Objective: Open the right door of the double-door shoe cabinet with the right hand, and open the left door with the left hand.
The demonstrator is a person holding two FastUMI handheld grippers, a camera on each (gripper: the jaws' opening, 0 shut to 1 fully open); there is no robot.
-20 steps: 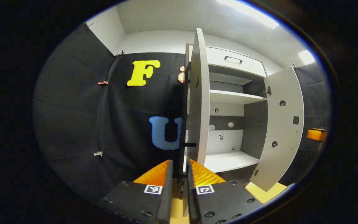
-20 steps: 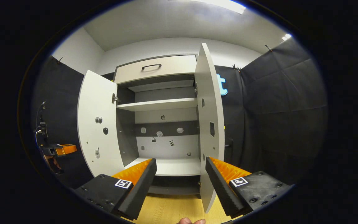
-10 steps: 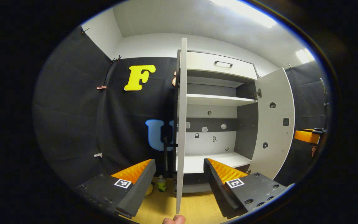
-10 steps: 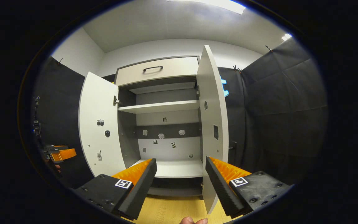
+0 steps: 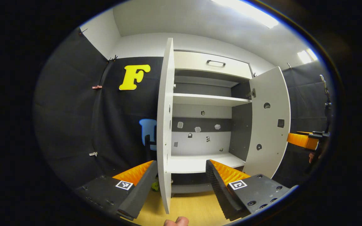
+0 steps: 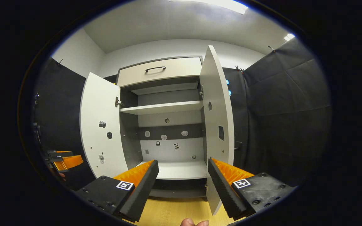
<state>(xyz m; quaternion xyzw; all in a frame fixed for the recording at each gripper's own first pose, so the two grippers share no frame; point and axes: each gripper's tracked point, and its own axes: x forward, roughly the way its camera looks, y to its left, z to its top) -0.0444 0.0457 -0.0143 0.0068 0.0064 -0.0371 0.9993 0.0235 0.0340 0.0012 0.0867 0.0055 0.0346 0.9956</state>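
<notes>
The shoe cabinet (image 6: pixel 165 125) stood on a wooden floor (image 6: pixel 174 213) against black cloth walls, both doors swung open. Left gripper (image 5: pixel 179 179) and right gripper (image 6: pixel 182 179) were held wide, holding nothing.

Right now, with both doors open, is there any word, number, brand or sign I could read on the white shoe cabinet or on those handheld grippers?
White double-door shoe cabinet: no readable word, brand or number on it.
Small stickers on its back panel: too small to read.
Square black-and-white tags on the left gripper and right gripper: coded patterns, not letters.
</notes>
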